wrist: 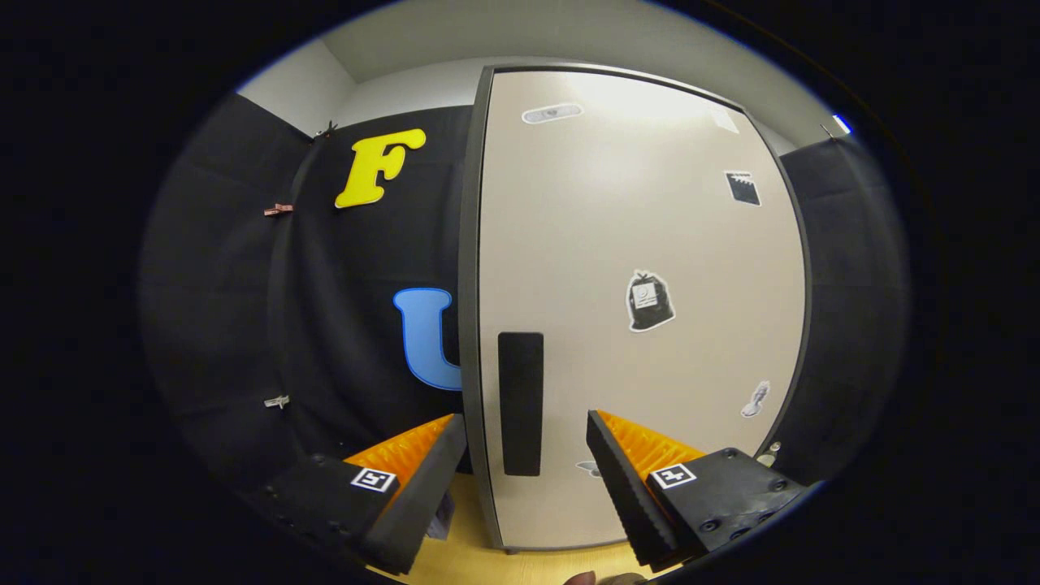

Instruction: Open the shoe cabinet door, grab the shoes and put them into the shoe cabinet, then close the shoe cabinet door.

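Note:
The shoe cabinet door point(642, 244) is a tall beige panel in a dark frame, standing closed just ahead of me. A black vertical handle point(520, 402) sits near the door's left edge, low down. My gripper point(526, 435) is open, and the handle lies in line between the two fingers, a little beyond their tips. Nothing is held. The left fingertip point(447, 443) reaches to the door's left frame edge; the right fingertip point(605, 447) is in front of the door panel. Several stickers dot the door.
Black cloth walls stand to the left and right of the cabinet. A light wooden floor point(471, 552) lies under the fingers and the cabinet's foot. Part of a hand point(597, 578) shows under the gripper.

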`<state>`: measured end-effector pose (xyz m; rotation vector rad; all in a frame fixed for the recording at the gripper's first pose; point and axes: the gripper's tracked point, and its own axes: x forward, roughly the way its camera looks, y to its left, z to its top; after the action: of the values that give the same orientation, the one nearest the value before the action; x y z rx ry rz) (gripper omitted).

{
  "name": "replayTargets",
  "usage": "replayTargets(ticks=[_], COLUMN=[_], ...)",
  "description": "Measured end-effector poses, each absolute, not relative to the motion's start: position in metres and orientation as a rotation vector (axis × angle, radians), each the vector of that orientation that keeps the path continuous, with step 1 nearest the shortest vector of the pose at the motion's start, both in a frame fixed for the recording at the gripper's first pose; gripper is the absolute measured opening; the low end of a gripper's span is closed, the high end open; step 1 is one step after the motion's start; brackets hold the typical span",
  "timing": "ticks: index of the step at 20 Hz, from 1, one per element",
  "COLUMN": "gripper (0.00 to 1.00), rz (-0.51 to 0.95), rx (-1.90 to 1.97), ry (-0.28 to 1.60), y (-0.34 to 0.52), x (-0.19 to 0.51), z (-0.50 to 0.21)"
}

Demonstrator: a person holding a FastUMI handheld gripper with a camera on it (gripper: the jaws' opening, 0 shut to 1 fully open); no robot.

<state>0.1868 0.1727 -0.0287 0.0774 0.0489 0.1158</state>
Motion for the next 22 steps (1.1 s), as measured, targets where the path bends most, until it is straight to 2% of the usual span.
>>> replayTargets(ticks=[2,3,5,6,8,10,13,14,15,17,22], gripper=[0.88,0.75,0.61,0.57,0.57,0.37,0.36,0.29,0.28,0.2,0.21], rz=[0.1,0.099,0.072,0.07,0.032,0.035,0.039,0.049,0.061,0.089,0.167], rx=[0.081,0.08,0.067,0.067,0.077,0.116,0.074,0.076,0.078,0.069,0.096], ry=[0.05,0.051,0.062,0.074,0.108,0.101,0.084,0.087,0.088,0.089,0.079], y=[0.176,0.179,0.179,0.181,0.175,0.173,0.174,0.175,0.174,0.176,0.173], x=[0.2,0.208,0.217,0.22,0.228,0.229,0.227,0.226,0.225,0.223,0.191], z=[-0.032,-0.034,-0.037,-0.041,-0.05,-0.05,-0.049,-0.048,-0.048,-0.048,-0.043])
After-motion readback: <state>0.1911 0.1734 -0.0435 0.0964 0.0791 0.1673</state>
